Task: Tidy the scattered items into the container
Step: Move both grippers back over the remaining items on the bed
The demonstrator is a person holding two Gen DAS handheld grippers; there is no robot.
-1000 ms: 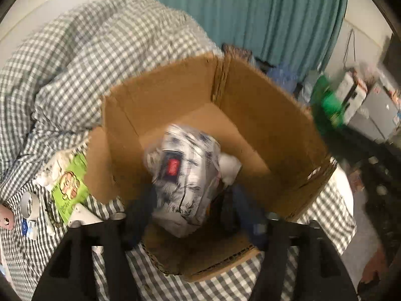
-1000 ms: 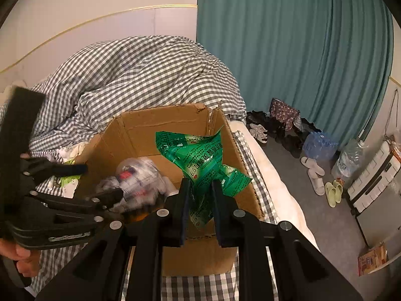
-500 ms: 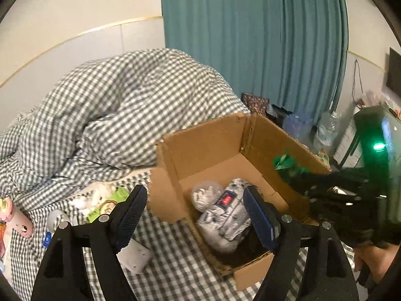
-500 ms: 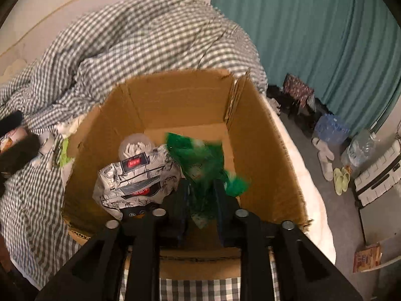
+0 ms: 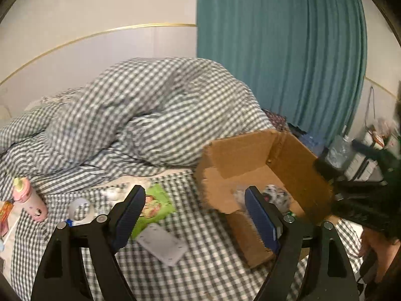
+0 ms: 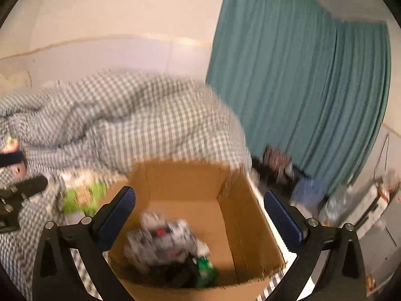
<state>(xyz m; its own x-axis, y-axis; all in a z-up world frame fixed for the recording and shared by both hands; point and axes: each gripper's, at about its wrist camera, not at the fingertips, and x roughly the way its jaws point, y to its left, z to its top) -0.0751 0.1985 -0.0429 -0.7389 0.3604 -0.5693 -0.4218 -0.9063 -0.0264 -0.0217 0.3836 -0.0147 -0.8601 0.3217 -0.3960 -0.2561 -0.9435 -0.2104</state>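
Observation:
The open cardboard box point(image 6: 185, 183) stands on the checked bed. Inside it lie a white-and-black patterned packet point(image 6: 163, 235) and a green packet point(image 6: 205, 268) near the front wall. My right gripper point(image 6: 200, 200) hovers above the box, its jaws opening wide with nothing between them. My left gripper point(image 5: 195, 215) is off to the left of the box point(image 5: 250, 155), its jaws opening and empty too. Below it on the sheet lie a light green packet point(image 5: 153, 205), a grey flat plate point(image 5: 163, 243), a white tape roll point(image 5: 80, 205) and a pink bottle point(image 5: 30, 198).
A bunched checked duvet point(image 5: 150, 110) fills the bed behind the box. A teal curtain point(image 5: 275, 62) hangs at the back right. Shoes, water bottles and boxes point(image 6: 313, 193) sit on the floor past the bed's right edge. A hand point(image 5: 376, 248) shows at the lower right.
The right gripper opened and the green packet dropped into the box. The left gripper drew back to the left, leaving the patterned packet in the box. Both views rose.

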